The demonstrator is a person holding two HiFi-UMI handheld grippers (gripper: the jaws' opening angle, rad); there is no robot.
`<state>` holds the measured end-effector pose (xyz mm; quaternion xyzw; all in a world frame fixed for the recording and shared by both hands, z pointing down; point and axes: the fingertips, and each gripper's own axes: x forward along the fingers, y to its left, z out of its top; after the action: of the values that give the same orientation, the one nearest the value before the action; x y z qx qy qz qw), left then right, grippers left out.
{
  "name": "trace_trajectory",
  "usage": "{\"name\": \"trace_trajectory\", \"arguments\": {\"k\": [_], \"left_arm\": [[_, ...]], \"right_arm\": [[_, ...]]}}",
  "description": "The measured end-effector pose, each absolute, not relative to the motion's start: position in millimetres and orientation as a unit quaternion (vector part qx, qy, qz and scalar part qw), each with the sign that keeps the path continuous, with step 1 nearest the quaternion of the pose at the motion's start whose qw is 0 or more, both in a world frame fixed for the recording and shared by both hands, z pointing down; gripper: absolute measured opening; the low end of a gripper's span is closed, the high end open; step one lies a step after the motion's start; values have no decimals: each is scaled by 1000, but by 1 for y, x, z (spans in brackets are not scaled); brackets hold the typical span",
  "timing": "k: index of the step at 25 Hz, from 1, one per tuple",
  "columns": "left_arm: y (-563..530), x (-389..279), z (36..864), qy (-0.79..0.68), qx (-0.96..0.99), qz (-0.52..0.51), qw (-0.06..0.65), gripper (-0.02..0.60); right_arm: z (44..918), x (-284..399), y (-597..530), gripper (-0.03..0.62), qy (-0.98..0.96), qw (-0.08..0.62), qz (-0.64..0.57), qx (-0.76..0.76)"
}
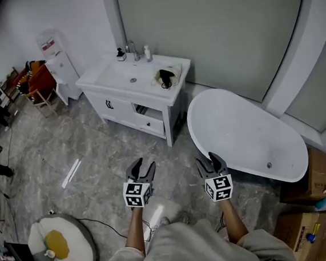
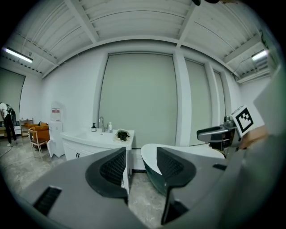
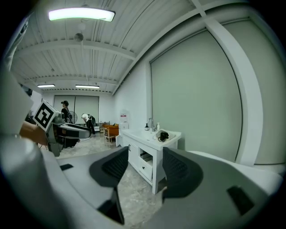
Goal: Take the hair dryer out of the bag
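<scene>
– White vanity (image 1: 118,77), far left: what is lying on it?
– The black hair dryer (image 1: 165,80) is sitting inside its bag (image 1: 172,70) at the countertop's right end, near the bathtub (image 1: 243,131).
– And the grippers?
– The left gripper (image 1: 145,164) and right gripper (image 1: 208,160) are hovering near, well apart from it, each with jaws spread, pinching nothing.

Even, soft light from ceiling tubes (image 3: 82,14) — a pale glare streak on the floor (image 1: 71,173); gripper views fisheye-bent, dark-cornered.
</scene>
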<state>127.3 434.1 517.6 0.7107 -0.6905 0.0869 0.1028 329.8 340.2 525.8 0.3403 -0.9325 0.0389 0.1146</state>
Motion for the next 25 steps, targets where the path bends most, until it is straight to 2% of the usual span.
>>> {"name": "trace_trajectory", "arguments": {"k": [12, 25], "left_arm": [[416, 129, 531, -700, 699, 86, 116, 192], [325, 73, 545, -695, 705, 80, 116, 193]], "right_arm": [[534, 323, 312, 204, -936, 125, 30, 329], [543, 263, 231, 201, -934, 131, 20, 331]]}}
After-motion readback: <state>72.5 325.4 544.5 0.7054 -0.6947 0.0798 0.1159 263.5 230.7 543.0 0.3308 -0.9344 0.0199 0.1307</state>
